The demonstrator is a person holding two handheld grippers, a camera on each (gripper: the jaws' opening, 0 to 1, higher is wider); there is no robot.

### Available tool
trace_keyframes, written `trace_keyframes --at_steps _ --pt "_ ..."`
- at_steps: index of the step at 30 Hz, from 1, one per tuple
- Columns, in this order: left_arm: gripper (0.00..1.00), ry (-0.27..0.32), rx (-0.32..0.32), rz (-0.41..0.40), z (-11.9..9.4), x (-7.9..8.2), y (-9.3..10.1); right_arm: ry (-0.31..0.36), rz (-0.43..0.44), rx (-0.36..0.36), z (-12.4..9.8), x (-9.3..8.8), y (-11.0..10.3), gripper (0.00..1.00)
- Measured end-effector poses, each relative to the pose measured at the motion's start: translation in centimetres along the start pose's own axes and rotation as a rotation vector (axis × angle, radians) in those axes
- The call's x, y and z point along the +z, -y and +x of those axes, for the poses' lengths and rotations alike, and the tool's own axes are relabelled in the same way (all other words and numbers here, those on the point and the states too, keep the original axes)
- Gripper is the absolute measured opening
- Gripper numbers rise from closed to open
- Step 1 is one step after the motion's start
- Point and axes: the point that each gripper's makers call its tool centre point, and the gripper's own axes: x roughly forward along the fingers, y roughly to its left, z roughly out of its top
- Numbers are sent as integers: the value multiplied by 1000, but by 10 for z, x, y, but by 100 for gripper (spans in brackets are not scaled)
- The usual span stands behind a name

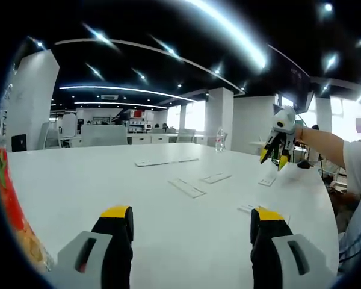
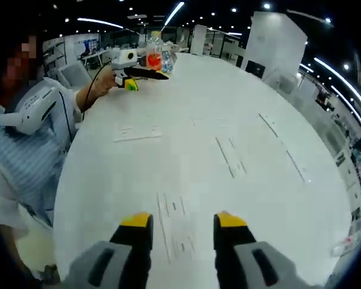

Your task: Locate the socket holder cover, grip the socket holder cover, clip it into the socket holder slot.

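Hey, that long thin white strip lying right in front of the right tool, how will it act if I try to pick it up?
The strip lies flat against the white table, so it is probably hard to get under. It looks thin and narrow, so likely light, perhaps bending a little. On that smooth top it may slide when nudged.

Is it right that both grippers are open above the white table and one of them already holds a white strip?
Not quite. Both grippers are open above the white table, but neither holds anything. In the right gripper view, the right gripper has bare tips, and a white strip lies flat on the table. In the left gripper view, the left gripper is empty too.
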Motion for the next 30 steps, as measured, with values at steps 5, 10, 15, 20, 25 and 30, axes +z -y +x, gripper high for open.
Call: trace_keyframes --at_steps 5,10,15,20,25,30 --pt "80 -2 -2 -1 0 -1 0 -139 -30 32 13 -6 -2 38" --pt "80 0 -1 -6 -1 -1 0 -234 -52 59 18 -11 -4 37" --pt "80 1 -3 -5 -1 -1 1 -310 -58 79 20 -15 -6 36" --pt "80 1 -5 -4 -1 -1 2 -367 -72 87 22 -18 -6 35" --pt "80 -3 -6 -4 -1 -1 3 -402 -80 94 28 -23 -9 34" --pt "80 -6 -8 -4 -1 -2 3 -430 -86 108 30 -26 -12 34"
